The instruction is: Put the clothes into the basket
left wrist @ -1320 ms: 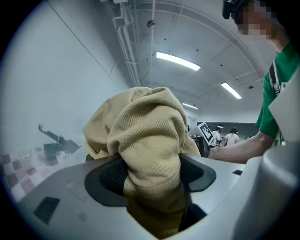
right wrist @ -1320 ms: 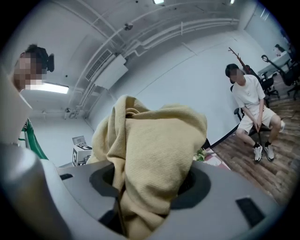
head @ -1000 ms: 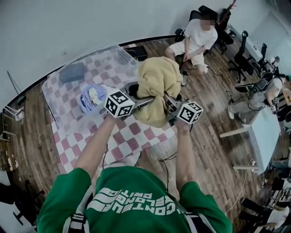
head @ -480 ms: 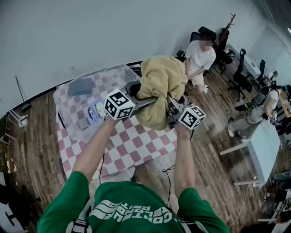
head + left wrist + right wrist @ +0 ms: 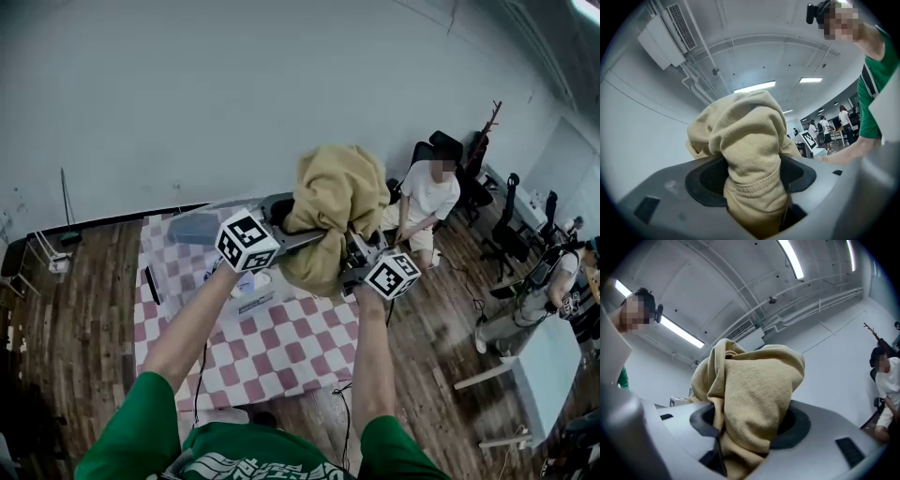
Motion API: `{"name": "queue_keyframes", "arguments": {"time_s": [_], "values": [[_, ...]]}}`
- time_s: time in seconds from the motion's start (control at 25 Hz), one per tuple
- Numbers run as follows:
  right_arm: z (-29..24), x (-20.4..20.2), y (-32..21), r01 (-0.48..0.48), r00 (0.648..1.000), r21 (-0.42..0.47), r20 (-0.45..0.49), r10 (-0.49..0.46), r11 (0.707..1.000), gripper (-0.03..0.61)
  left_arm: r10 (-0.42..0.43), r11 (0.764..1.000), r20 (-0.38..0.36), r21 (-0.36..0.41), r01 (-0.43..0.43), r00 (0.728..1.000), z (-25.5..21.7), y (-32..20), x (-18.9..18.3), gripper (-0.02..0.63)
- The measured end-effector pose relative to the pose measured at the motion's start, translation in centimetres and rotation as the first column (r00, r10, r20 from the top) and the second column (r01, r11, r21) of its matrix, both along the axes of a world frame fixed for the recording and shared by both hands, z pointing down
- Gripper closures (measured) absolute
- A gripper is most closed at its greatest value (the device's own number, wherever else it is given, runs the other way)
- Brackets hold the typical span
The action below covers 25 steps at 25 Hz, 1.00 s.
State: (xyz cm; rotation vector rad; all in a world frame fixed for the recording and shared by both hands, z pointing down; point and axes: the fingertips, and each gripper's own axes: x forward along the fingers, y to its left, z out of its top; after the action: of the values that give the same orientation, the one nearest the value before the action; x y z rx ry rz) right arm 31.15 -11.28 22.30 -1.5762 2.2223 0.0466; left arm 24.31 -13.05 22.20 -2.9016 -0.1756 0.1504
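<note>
Head view first, and over on the left we saw the checkered table (image 5: pixel 281 352) with the clear basket (image 5: pixel 269 302) sitting on it and a pale blue item (image 5: pixel 242 281) lying inside. Moving across, the left gripper (image 5: pixel 289 223) was up in the air above the table, clamped on the tan garment (image 5: pixel 333 192). In the left gripper view we watched the ribbed cloth bunched between both dark pads (image 5: pixel 704 180), squeezed tight and spilling over the top.

That tan garment hung as a lumpy bundle between the two grippers, not in the basket and not touching the table, held up in front of the grey wall (image 5: pixel 234 103).

On its other side the right gripper (image 5: pixel 354 251) was gripping the same bundle. The right gripper view gave us folds of tan fabric wedged between its jaws, with a loose end drooping below.

Farther right, a person in a white shirt (image 5: pixel 429 192) sat on a dark chair (image 5: pixel 450 150) near the wall. At the far right edge we caught a second person (image 5: pixel 562 295) beside a pale desk (image 5: pixel 553 366).
</note>
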Motion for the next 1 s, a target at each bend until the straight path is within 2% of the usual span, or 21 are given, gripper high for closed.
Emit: {"name": "queue_keyframes", "arguments": {"time_s": [0.12, 0.32, 0.56, 0.76, 1.0], "values": [[-1.4, -2.4, -3.4, 0.039, 0.999, 0.026, -0.009, -0.039, 0.999, 0.319, -0.041, 0.999, -0.028, 0.009, 0.041, 0.999, -1.2, -3.1, -2.5, 0.288], [-1.5, -7.6, -10.5, 0.109, 0.994, 0.019, -0.009, -0.109, 0.994, 0.319, -0.116, 0.993, -0.051, -0.008, 0.116, 0.992, -1.3, -9.7, -7.8, 0.288], [-0.7, -10.6, -15.0, 0.219, 0.976, 0.027, 0.014, -0.219, 0.975, 0.319, -0.219, 0.976, -0.058, -0.004, 0.219, 0.974, -0.6, -13.4, -10.9, 0.288], [0.7, -17.0, -22.8, 0.286, 0.958, -0.004, 0.024, -0.286, 0.958, 0.319, -0.281, 0.960, -0.050, -0.034, 0.280, 0.958, 0.8, -20.8, -17.3, 0.288], [4.5, -20.2, -27.8, 0.335, 0.942, -0.066, 0.041, -0.332, 0.940, 0.319, -0.331, 0.940, -0.023, -0.097, 0.327, 0.944, 4.6, -25.4, -20.5, 0.288]]}}
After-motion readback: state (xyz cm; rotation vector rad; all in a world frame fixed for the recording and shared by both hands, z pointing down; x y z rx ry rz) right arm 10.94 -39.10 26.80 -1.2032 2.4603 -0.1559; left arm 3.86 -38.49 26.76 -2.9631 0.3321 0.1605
